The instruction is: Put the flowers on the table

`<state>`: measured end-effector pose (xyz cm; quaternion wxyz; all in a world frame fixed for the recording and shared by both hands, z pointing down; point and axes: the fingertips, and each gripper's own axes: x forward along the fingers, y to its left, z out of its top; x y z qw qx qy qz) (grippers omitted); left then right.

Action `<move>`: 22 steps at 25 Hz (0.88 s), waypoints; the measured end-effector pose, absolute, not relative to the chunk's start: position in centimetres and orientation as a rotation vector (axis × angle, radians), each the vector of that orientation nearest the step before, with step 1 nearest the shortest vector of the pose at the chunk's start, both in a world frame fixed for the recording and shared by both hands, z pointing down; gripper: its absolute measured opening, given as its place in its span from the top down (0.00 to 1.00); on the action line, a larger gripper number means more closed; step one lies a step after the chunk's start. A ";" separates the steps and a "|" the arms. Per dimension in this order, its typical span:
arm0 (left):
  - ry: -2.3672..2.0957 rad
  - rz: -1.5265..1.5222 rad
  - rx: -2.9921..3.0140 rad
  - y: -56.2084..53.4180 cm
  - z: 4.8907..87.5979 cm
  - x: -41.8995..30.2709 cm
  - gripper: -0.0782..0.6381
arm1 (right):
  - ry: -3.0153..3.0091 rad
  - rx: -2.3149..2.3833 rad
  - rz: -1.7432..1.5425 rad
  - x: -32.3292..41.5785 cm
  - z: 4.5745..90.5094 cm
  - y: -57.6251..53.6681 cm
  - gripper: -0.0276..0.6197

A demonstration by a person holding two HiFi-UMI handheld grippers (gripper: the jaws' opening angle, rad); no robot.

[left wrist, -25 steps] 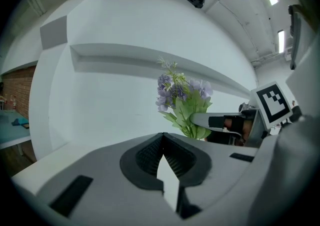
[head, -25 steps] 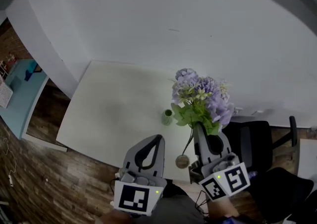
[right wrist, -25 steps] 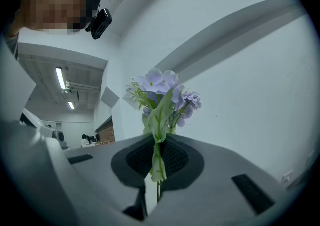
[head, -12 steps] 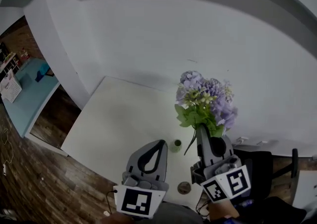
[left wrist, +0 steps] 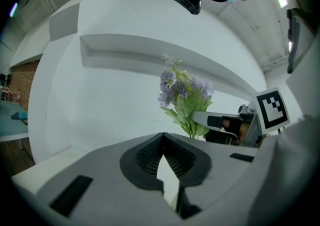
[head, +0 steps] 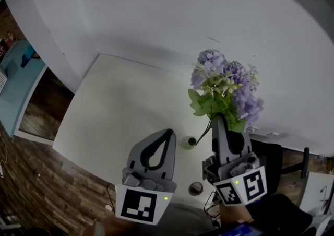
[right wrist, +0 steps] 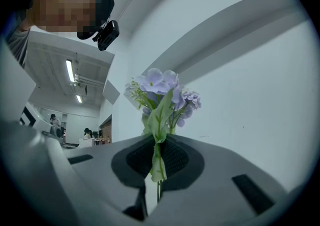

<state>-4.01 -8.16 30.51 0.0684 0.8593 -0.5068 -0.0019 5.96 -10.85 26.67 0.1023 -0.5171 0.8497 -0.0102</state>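
A bunch of lilac flowers (head: 224, 86) with green leaves stands upright in my right gripper (head: 218, 119), which is shut on the stems. In the right gripper view the flowers (right wrist: 160, 90) rise straight out of the closed right gripper (right wrist: 159, 142). The thin stem end hangs down beside a small green vase (head: 189, 142) near the front edge of the white table (head: 120, 109). My left gripper (head: 168, 132) hovers left of the vase, shut and empty. From the left gripper (left wrist: 163, 136), the flowers (left wrist: 182, 90) appear to the right, held by the right gripper (left wrist: 200, 117).
A black chair (head: 269, 159) stands at the table's right end. A small round object (head: 196, 188) lies below the front edge. Dark wood floor (head: 31, 177) runs along the left. A white wall (head: 156, 15) backs the table.
The head view has swung about. The flowers stay clamped in the right gripper, and their stem end now hangs closer to the green vase than a second ago. Both grippers stay shut.
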 end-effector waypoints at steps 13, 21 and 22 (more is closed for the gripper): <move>-1.469 0.099 2.505 -10.3 34.5 -4.1 0.88 | 2.533 -1.561 -0.129 6.9 31.6 -13.7 0.94; -1.431 0.152 2.472 -11.6 38.0 -4.0 0.88 | 2.571 -1.538 -0.202 6.1 36.2 -14.5 0.94; -1.431 0.156 2.470 -11.7 38.0 -3.8 0.88 | 2.575 -1.533 -0.208 6.3 36.4 -14.5 0.94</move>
